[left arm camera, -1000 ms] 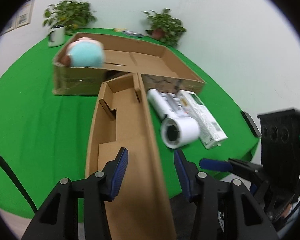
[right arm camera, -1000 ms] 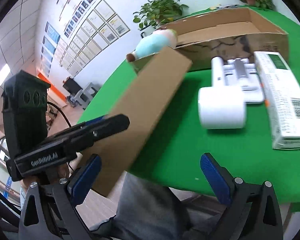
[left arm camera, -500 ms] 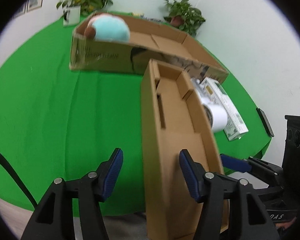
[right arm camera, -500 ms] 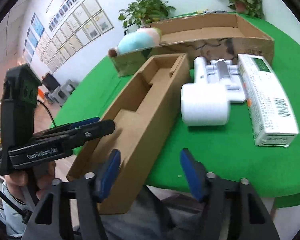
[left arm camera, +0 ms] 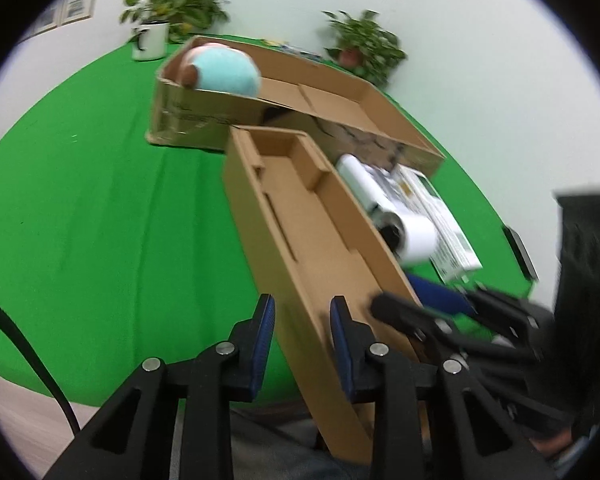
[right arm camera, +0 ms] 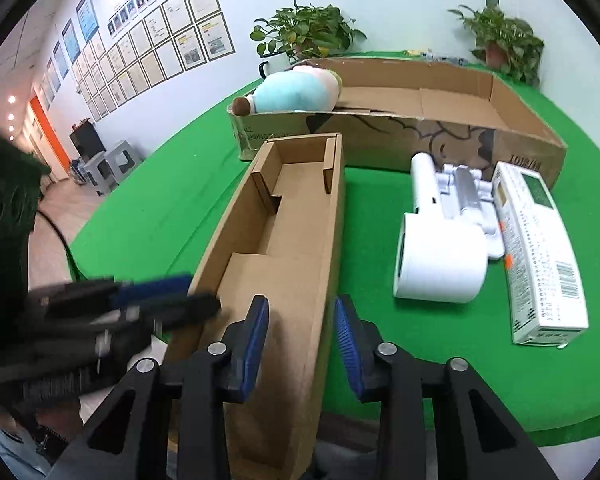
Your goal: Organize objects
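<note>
A long, narrow cardboard tray (left arm camera: pixel 312 216) (right arm camera: pixel 284 240) lies on the green table (left arm camera: pixel 80 200) with its near end hanging past the table edge. My left gripper (left arm camera: pixel 302 332) straddles the tray's left wall at that end. Its jaws are closing, and the blue pads sit against the cardboard. My right gripper (right arm camera: pixel 302 336) straddles the right wall in the same way, jaws closing with the pads on the wall. Each gripper also shows, blurred, in the other's view: the right gripper (left arm camera: pixel 408 300) and the left gripper (right arm camera: pixel 202 292).
A big open cardboard box (right arm camera: pixel 440 140) lies across the far side with a blue-and-pink plush toy (right arm camera: pixel 296 90) at its left end. Right of the tray lie a white handheld appliance (right arm camera: pixel 440 264) and a white carton (right arm camera: pixel 540 248). Potted plants (right arm camera: pixel 308 36) stand at the back.
Both grippers' jaws have narrowed onto the tray's side walls. The tray has swung from tilted on edge to lying open side up, and the right gripper moved in over its near end.
</note>
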The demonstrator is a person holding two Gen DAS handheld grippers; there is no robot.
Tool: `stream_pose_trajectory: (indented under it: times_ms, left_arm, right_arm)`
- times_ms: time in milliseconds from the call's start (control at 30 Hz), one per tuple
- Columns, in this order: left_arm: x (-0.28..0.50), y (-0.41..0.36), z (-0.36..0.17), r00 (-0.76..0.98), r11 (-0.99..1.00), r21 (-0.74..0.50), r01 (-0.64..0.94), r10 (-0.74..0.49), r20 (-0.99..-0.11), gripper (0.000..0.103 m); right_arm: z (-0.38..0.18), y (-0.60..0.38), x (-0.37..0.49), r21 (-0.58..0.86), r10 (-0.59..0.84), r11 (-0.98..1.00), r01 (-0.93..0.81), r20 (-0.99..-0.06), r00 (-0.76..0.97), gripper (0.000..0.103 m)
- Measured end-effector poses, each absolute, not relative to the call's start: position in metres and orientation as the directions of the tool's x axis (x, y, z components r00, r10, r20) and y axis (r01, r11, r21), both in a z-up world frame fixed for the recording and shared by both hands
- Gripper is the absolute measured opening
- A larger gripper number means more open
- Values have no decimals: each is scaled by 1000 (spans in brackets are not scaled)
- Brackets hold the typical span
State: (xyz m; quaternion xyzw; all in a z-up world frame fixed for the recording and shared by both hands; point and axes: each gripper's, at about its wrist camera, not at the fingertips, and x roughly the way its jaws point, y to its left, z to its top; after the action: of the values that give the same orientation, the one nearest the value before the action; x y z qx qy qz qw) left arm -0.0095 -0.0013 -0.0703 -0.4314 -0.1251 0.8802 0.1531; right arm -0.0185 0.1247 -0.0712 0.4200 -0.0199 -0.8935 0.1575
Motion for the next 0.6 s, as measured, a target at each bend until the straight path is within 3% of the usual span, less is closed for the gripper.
stream_pose_trajectory:
  times_ms: [167,600]
  left_arm:
    - [-24,1,-75,-571,-930,-340,-138,355,-740,28]
    - [-32,7,-74,-577,-948,-301,-101,302,-759,20]
  right_arm:
    - [-76,126,-29,160,-273,-959,236,-753,-598,12]
    - [-77,114,-40,123,-233,-969,214,-743,-628,11]
